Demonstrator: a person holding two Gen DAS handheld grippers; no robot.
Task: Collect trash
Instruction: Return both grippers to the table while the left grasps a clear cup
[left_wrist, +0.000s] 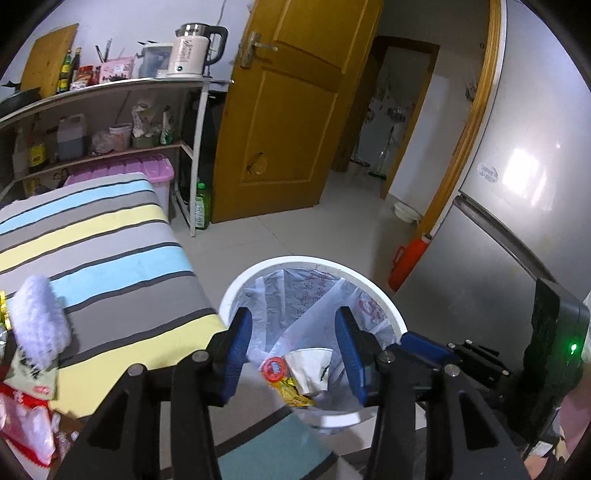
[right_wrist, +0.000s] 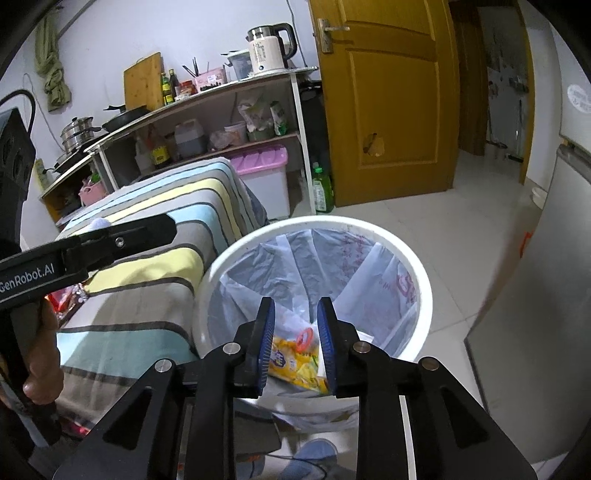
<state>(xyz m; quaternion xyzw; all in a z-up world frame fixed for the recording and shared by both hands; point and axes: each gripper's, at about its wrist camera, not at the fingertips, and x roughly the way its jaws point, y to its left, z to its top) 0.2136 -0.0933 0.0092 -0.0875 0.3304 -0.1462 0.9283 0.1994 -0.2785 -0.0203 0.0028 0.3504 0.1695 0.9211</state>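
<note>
The striped table cover (left_wrist: 110, 258) fills the left half of the left wrist view, and more trash lies along its lower-left edge: a white fluffy lump (left_wrist: 38, 317) and red-and-white wrappers (left_wrist: 26, 417), still to be collected. The white bin (right_wrist: 424, 295), lined with a thin plastic bag (right_wrist: 288, 254), stands just beside the table's edge at the centre of both views, and at its bottom lie a yellow snack wrapper (right_wrist: 295, 365), a paper cup (left_wrist: 310, 369) and a small red ring-shaped lid (left_wrist: 274, 367). The main risk, as I judge it, is the loose liner: either claw dipping lower could snag the film and drag it off the rim, or tip the light bin. Reaching back for the wrappers, the two tools, close together over the bin, could also knock each other. The left gripper (left_wrist: 293, 350) hangs over the bin with jaws well apart and nothing between them, touching nothing. The right gripper (right_wrist: 295, 332) stands narrower but released, its pads clear of the wrapper seen below through the gap.
</note>
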